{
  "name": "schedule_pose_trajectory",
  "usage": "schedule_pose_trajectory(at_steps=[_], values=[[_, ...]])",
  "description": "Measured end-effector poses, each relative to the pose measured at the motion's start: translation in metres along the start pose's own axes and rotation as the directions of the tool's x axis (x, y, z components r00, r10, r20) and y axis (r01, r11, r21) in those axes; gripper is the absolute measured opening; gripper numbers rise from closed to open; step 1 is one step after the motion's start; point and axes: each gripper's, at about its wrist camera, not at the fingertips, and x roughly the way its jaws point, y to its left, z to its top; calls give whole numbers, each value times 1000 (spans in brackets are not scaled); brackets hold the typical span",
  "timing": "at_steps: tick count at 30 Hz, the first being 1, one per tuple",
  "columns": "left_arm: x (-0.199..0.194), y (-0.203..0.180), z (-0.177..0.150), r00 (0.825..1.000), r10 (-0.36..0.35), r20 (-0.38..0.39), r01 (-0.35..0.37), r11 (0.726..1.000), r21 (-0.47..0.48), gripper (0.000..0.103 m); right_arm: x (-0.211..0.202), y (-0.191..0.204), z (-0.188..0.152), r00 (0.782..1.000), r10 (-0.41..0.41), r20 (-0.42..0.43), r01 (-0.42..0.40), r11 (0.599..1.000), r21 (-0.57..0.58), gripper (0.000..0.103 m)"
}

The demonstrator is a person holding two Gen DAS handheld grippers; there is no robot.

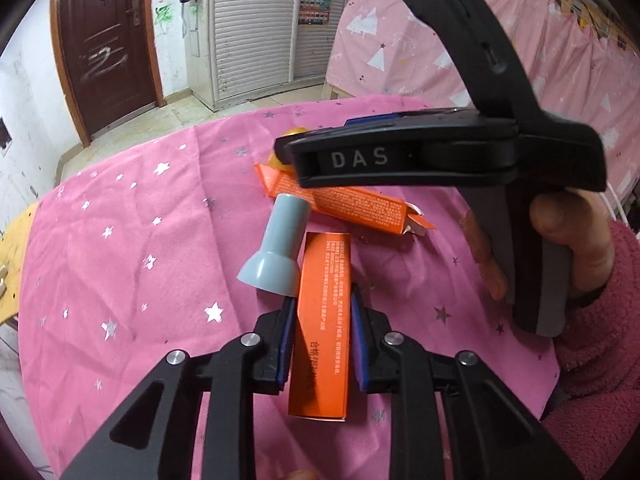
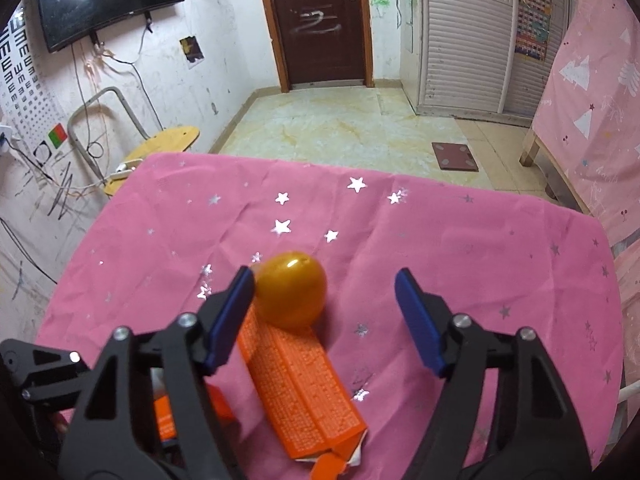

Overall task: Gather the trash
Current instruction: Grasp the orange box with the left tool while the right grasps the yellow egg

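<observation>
My left gripper [image 1: 320, 300] is shut on an upright orange carton [image 1: 322, 328], its blue pads pressed on both sides. A grey-blue funnel-shaped cap [image 1: 276, 246] lies just left of that carton. A second orange carton [image 1: 356, 204] with a torn end lies beyond it on the pink cloth; it also shows in the right wrist view [image 2: 300, 384]. A yellow plastic egg [image 2: 291, 294] rests at that carton's far end. My right gripper [image 2: 325, 280] is open above the egg and carton, with the egg near its left finger [image 2: 228, 316]. The right tool's body [image 1: 404, 152] hangs over the far carton.
The round table has a pink star-printed cloth [image 2: 480, 264]. A wooden chair [image 2: 160, 148] stands past its far left edge. A pink curtained bed [image 2: 592, 92] is at the right. A brown door [image 2: 320, 20] and white louvred cabinet [image 2: 468, 36] are across the tiled floor.
</observation>
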Motion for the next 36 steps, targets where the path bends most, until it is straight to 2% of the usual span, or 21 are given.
schedule_pose_trajectory(at_steps=[7,11,15,24,36], values=[[-13,13,-12,1000,2,17,-1,999,-35,17,1,4,2,1000,2,3,-2,1000,-17,51],[-22,16,-15,999,-15,34,16,998,-53,17,2,10,3,1000,18,0,-18,999,-28,37],[-22,18,-16,999,-20,30,22,997,-73,17,2,17,3,1000,0,11,0,999,-45,37],[-16,22,-12,1000,-25,9,26,996,-82,17,-7,7,1,999,-10,40,10,1000,2,37],[-5,14,-11,1000,15,-11,-16,998,-65,17,-20,-5,-3,997,-12,77,10,1000,24,37]])
